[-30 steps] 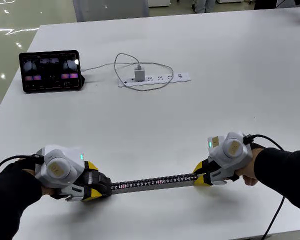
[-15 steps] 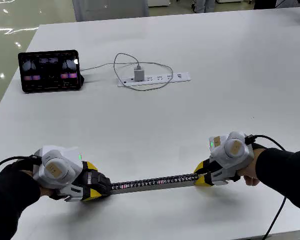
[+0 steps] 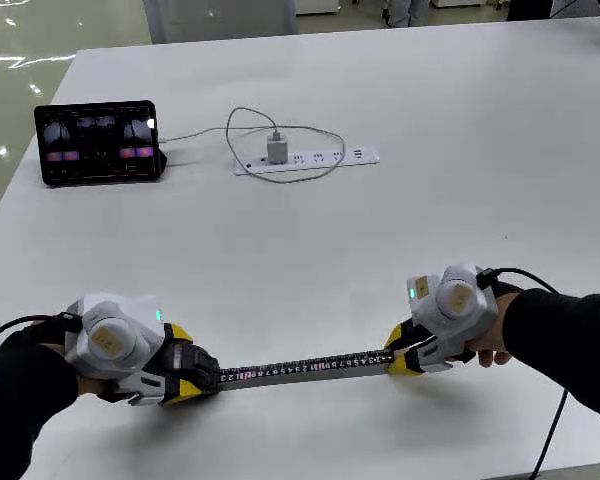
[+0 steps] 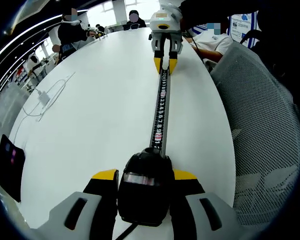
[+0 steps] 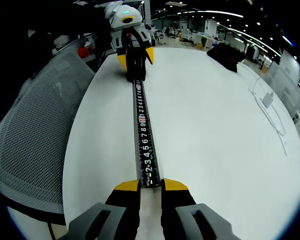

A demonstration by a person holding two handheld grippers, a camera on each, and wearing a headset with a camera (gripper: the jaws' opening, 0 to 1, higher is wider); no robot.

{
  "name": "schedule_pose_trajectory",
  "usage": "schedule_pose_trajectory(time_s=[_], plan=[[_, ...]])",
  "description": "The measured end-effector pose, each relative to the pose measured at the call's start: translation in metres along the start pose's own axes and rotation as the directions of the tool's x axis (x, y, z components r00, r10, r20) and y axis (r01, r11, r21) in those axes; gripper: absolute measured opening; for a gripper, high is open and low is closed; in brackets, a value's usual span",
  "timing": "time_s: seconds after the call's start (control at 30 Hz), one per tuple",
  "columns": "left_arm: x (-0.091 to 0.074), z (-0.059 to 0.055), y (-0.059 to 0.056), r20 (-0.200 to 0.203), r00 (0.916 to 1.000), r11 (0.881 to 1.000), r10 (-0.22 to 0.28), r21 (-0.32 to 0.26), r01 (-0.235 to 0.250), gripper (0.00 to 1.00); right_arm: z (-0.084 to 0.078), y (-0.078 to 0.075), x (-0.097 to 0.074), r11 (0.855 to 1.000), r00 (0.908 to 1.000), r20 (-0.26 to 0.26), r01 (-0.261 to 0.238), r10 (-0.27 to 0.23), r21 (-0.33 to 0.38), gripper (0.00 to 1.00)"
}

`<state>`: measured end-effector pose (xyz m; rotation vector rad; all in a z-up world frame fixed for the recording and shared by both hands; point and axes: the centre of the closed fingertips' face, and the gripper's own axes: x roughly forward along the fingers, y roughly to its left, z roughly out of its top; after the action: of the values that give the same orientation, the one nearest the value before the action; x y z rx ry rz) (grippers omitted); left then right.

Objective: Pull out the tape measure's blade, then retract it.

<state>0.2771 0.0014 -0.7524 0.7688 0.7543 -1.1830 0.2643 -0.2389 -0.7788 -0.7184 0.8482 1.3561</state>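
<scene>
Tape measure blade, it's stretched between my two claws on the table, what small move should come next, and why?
Probably ease the right claw toward the left claw, letting the numbered dark metal blade retract. It already spans the gap between them, its tip pinched by the right claw, while the left claw clamps the black tape measure case.

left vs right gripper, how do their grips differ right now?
Left gripper clamps the black case; right gripper pinches the blade at its tip. Left jaws stand wide around the case; right jaws sit nearly together on the thin blade. Shared: both shut, facing each other along the blade, low over the table.
</scene>
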Motion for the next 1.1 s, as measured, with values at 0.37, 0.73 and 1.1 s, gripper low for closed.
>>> schedule_pose_trajectory(time_s=[0.37,0.73,1.1], plan=[[-0.002,0.001,-0.002,-0.044,0.9984,0.999,-0.034,0.038,0.036,0.34,-0.001,0.002,0.001,0.998,0.9983,-0.056,-0.017,0.013,-0.066,0.13],[-0.009,0.001,-0.005,-0.062,0.9954,0.997,-0.072,0.022,0.074,0.49,0.0,0.008,-0.001,0.997,0.9971,-0.073,-0.026,0.02,-0.079,0.22],[-0.017,-0.011,-0.009,-0.088,0.9934,0.997,-0.074,-0.005,0.074,0.68,-0.005,0.013,-0.009,0.997,0.9962,-0.087,-0.015,0.008,-0.08,0.31]])
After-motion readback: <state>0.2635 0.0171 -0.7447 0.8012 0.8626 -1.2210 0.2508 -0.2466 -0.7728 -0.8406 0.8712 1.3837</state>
